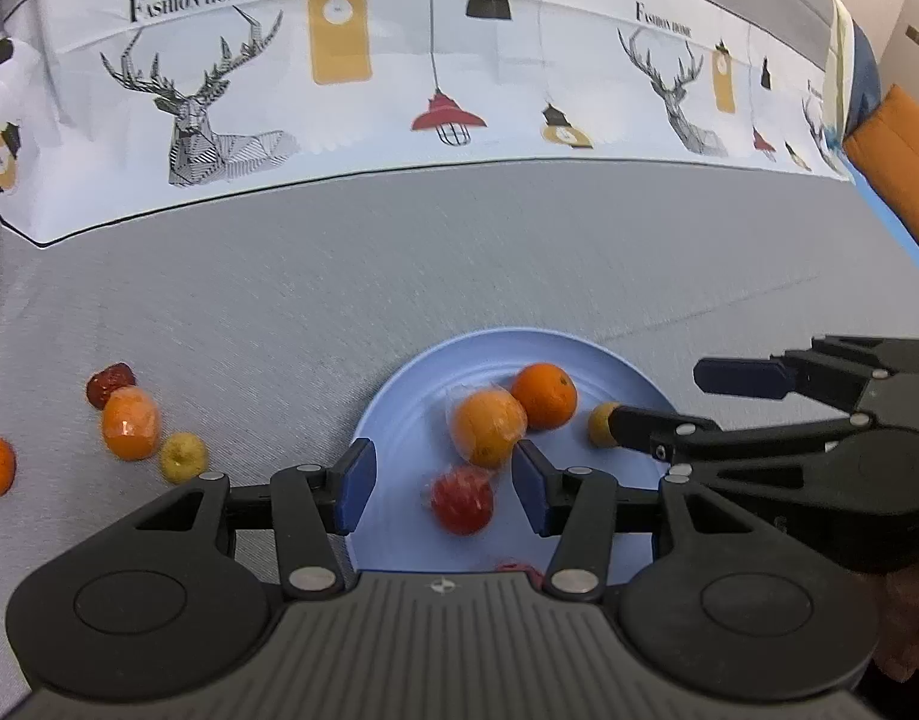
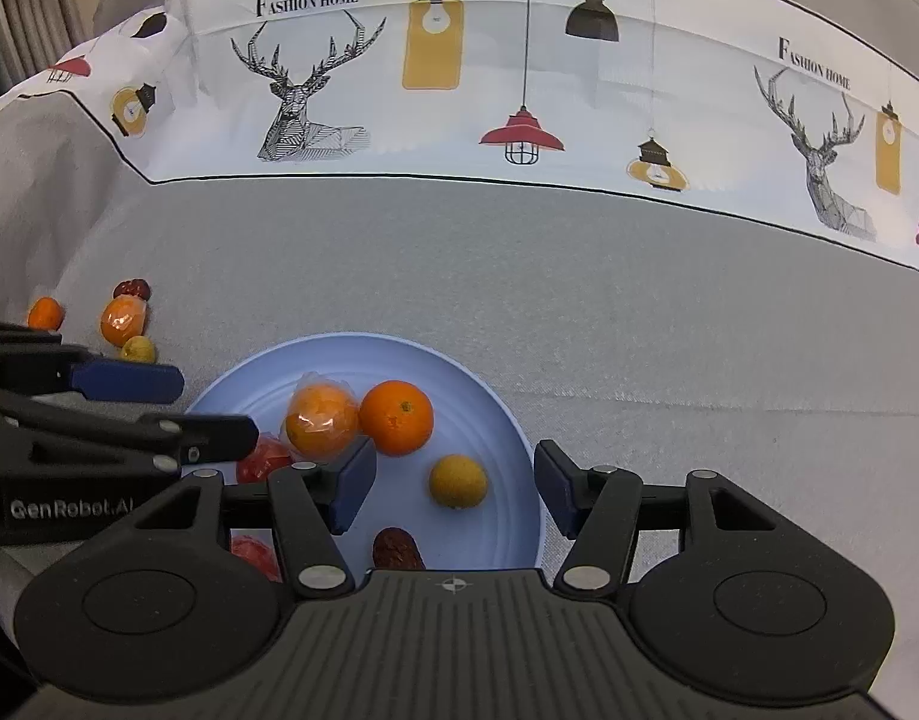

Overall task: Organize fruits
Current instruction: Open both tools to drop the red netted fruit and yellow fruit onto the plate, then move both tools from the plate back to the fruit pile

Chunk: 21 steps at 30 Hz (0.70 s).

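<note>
- Both grippers tilt down over a light blue plate (image 1: 399,396) on a grey cloth (image 1: 399,276); my left gripper (image 1: 444,483) and my right gripper (image 2: 453,483) each stand with jaws apart, holding nothing.
- Between my left jaws, on the plate, lies a wrapped red fruit (image 1: 462,498); a wrapped orange (image 1: 488,427) and a bare orange (image 1: 543,395) sit just beyond the fingertips.
- Between my right jaws lies a small yellow fruit (image 2: 458,481), untouched.
- Only my right view shows a dark red date (image 2: 398,549) at the plate's near edge.
- Four loose fruits (image 1: 129,423) lie on the cloth, well left of the plate.
- Behind runs a white printed band (image 1: 369,90) with deer and lamps.
</note>
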{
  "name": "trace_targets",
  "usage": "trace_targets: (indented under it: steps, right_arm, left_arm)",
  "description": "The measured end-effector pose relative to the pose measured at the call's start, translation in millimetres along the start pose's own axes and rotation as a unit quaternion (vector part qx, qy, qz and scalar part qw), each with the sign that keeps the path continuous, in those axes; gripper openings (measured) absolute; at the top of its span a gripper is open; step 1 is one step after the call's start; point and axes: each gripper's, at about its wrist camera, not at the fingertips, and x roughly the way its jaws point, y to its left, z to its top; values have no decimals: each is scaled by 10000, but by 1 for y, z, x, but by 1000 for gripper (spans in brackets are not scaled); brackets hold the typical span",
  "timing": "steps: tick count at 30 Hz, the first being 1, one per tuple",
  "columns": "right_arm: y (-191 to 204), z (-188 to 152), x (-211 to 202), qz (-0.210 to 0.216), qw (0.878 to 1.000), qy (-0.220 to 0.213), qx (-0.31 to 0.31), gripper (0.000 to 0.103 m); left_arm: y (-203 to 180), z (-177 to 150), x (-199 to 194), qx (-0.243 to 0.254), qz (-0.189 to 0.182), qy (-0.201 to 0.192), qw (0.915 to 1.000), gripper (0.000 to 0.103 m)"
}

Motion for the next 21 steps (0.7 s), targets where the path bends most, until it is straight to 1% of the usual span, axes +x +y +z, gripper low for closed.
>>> trace_targets:
  steps: [3,4,6,8,10,11,13,15,16,18,21]
  right_arm:
    - [1,1,-1,-36,10000,-42,33,61]
    - [0,2,-1,-26,10000,-56,76,61]
    - [0,4,-1,-9,9999,-95,118,61]
    - [1,6,-2,1,9998,-162,121,61]
    - [3,8,-4,28,9996,-234,124,60]
    - [3,9,-4,53,9996,-261,132,60]
    - [4,10,-5,132,9993,-312,169,57]
    - [4,11,-6,222,9989,-358,223,40]
    - [3,12,-7,254,9985,-393,272,37]
    - [2,14,-8,307,9978,-453,370,25]
    - [2,16,-9,397,9967,-526,482,21]
  left_arm:
    - [5,1,-3,-81,-3,-46,10000,55]
    - [6,1,-5,-112,8,-77,9999,53]
    - [10,1,-8,-181,32,-145,9997,43]
    - [16,1,-11,-297,20,-163,9994,26]
    - [19,1,-10,-377,-107,-59,9992,16]
    - [19,0,-8,-369,-111,-7,9993,14]
    - [16,-1,-8,-233,-27,11,9997,12]
    - [15,-1,-9,-168,48,-37,9998,12]
    - [17,-1,-11,-198,61,-58,9998,12]
    - [26,3,-15,-395,55,-73,9992,12]
    - [48,16,-19,-738,193,7,9971,12]
